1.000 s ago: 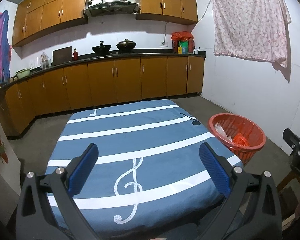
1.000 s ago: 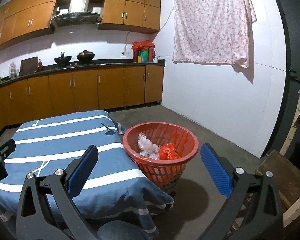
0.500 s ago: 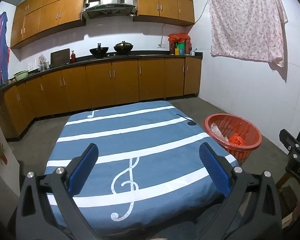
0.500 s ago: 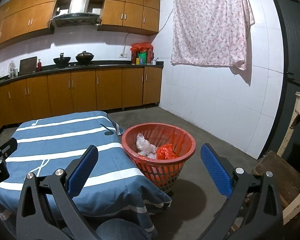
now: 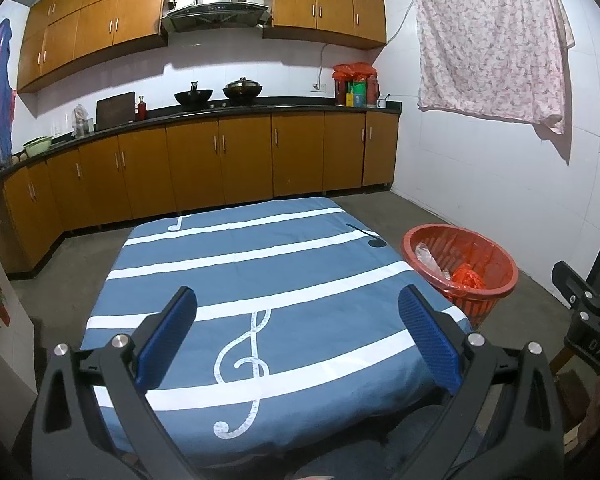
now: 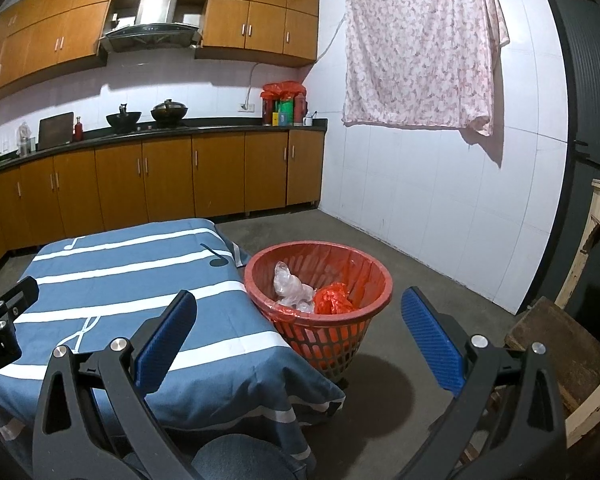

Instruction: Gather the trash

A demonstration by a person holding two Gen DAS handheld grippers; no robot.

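Red basket (image 6: 318,300), beside the table (image 5: 260,280): crumpled plastic bags (image 6: 294,290), light, soft, slippery; pinch a fold. Left gripper (image 5: 298,336), right gripper (image 6: 298,336): spread, empty.

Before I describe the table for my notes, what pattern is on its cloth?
Blue cloth with white stripes and music notes, clearest in the left wrist view.

Both the left gripper (image 5: 298,334) and the right gripper (image 6: 299,334) are held level, blue-padded jaws spread wide apart with nothing caught between them.
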